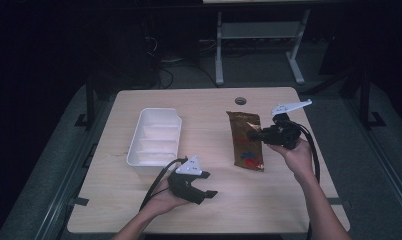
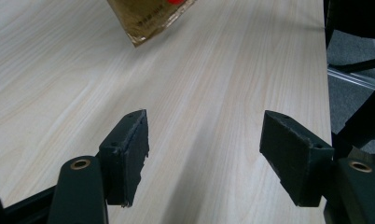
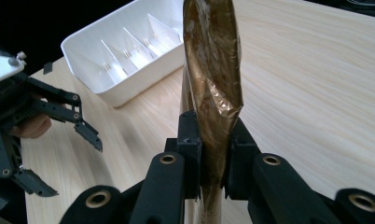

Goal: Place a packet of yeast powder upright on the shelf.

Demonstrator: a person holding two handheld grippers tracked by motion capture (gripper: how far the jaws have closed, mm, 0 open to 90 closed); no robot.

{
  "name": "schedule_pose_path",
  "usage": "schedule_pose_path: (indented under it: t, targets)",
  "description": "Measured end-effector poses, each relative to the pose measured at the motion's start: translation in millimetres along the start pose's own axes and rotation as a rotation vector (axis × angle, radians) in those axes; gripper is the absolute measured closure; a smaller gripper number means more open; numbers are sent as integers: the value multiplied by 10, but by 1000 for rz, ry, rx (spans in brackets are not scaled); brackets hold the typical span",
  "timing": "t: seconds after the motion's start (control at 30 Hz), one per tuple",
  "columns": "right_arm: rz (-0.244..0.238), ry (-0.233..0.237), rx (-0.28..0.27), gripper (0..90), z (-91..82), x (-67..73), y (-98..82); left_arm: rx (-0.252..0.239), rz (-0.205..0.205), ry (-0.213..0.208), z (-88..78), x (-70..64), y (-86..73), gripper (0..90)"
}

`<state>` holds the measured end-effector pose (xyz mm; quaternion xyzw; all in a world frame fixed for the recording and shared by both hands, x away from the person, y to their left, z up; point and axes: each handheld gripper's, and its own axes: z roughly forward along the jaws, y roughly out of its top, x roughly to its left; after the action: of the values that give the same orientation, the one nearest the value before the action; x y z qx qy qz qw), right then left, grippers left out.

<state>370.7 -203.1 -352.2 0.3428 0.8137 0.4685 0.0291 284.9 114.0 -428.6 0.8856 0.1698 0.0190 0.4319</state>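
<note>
At table right, right gripper (image 3: 212,154) pinches brown packet (image 3: 213,79); contents unclear.

The room is dim; light falls from overhead onto the wooden table (image 1: 269,200), and the floor beyond sinks into near black. The high view is soft and grainy. Glare glints off the crinkled brown packet (image 3: 212,84) in the right gripper view (its near end blurs). Faint shadows pool under the white divided tray (image 1: 154,137).

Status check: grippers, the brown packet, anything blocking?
Right gripper shut on brown packet, edge pinched. Left gripper open, over bare table. White divided tray sits left of packet, apart. Nothing in the way.
</note>
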Motion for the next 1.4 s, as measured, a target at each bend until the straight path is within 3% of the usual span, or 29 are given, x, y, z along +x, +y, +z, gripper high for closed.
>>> schedule_pose_path:
  t: [0.73, 1.4]
  targets:
    - [-12, 18, -38, 801, 214, 104, 272, 0, -10, 31, -126, -35, -170, 224]
    - [-35, 44, -60, 806, 429, 240, 561, 3, 2, 40, -211, -80, -247, 197]
